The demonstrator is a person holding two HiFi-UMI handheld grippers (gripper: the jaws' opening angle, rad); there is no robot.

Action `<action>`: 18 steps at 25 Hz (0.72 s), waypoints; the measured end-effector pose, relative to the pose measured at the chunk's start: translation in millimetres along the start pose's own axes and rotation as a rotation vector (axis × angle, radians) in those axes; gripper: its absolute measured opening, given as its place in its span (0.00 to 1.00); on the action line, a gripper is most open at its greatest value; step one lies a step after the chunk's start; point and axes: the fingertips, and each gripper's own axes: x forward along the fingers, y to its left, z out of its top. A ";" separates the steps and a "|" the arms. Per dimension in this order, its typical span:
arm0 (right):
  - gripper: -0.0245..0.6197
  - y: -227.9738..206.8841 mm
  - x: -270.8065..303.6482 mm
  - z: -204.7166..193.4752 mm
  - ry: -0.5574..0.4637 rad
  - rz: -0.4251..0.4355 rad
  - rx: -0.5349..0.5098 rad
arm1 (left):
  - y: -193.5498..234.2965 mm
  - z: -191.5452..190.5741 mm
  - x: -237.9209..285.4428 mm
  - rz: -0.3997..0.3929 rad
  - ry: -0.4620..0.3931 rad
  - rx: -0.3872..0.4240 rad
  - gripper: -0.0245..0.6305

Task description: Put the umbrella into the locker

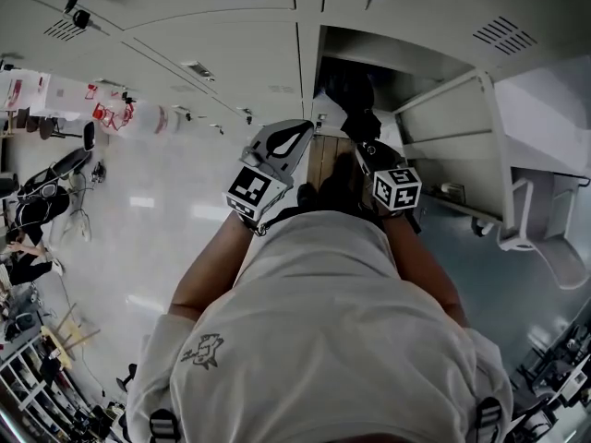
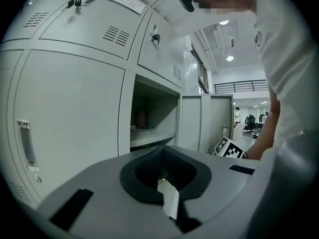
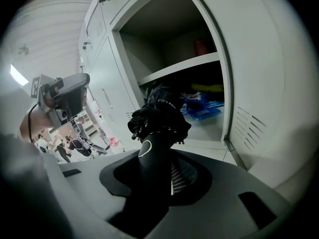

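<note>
Readable text: none in any view.
Locker door sticker (image 2: 122, 0): white, print too small to read.
Marker cubes (image 1: 251, 190) (image 1: 397, 188): black-and-white square codes, no letters.
Shirt emblem (image 1: 205, 349): small dark figure, no words legible.
Umbrella handle (image 3: 145, 148): white oval outline, no lettering.

Probably an office: steel lockers (image 2: 75, 113), distant chairs (image 2: 250, 120)

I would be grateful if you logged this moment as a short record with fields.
right tool: shut on the black folded umbrella, by its handle
left tool: empty, nothing between its jaws
locker: door open, shelf inside
below shelf: blue items lying there
task state: umbrella not yet inside
</note>
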 end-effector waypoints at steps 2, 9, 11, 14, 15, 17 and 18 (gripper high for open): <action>0.29 -5.7 7.8 1.9 0.008 -0.003 0.001 | 3.7 -4.5 2.3 0.006 0.010 -0.009 0.06; 0.29 -24.4 39.0 27.5 0.010 -0.014 0.002 | 12.7 -12.2 13.5 0.006 0.037 -0.069 0.05; 0.29 -30.7 48.7 38.1 0.004 -0.019 -0.003 | 15.1 -12.6 15.9 0.012 0.040 -0.075 0.05; 0.29 -42.7 66.6 50.7 0.000 -0.032 -0.006 | 17.9 -14.2 17.7 0.019 0.048 -0.076 0.06; 0.29 -48.0 73.2 53.0 0.003 -0.042 -0.002 | 19.3 -15.2 18.0 0.024 0.049 -0.077 0.05; 0.29 -57.8 85.8 56.6 0.010 -0.061 0.009 | 22.0 -17.7 18.2 0.037 0.055 -0.081 0.05; 0.29 -61.4 91.9 59.1 0.010 -0.065 0.011 | 22.9 -18.9 18.3 0.041 0.059 -0.083 0.05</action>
